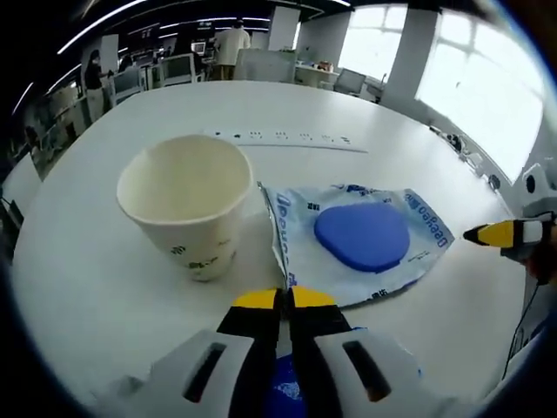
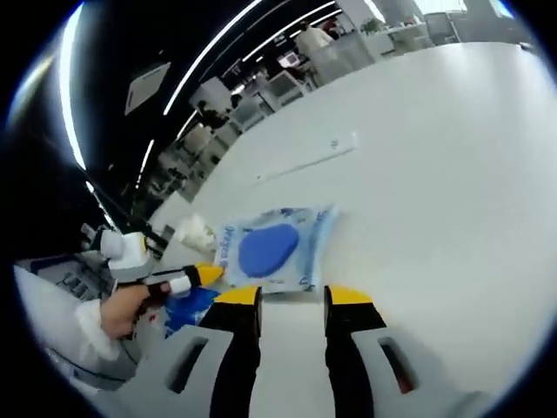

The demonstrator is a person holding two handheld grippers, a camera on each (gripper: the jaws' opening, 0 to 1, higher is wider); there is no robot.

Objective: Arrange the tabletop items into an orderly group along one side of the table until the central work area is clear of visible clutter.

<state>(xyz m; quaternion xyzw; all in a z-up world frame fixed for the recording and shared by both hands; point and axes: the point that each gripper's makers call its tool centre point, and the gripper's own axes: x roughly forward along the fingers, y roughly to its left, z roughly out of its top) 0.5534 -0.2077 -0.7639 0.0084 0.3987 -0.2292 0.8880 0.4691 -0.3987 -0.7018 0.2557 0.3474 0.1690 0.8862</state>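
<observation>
While the left gripper [image 1: 285, 299] pinches its yellow-tipped jaws onto the near edge of a clear plastic pouch holding a blue rounded pad [image 1: 361, 235], a cream paper cup [image 1: 187, 202] stands upright on the white round table [image 1: 104, 287] at ten o'clock, touching the pouch. At two o'clock, the right gripper [image 2: 294, 296] hovers with jaws parted.

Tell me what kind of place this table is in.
Probably an open-plan office or lab. Beyond the round white table stand rows of desks with monitors, long strip lights run across a dark ceiling, and big windows line one side. A person stands at a desk in the background.
</observation>
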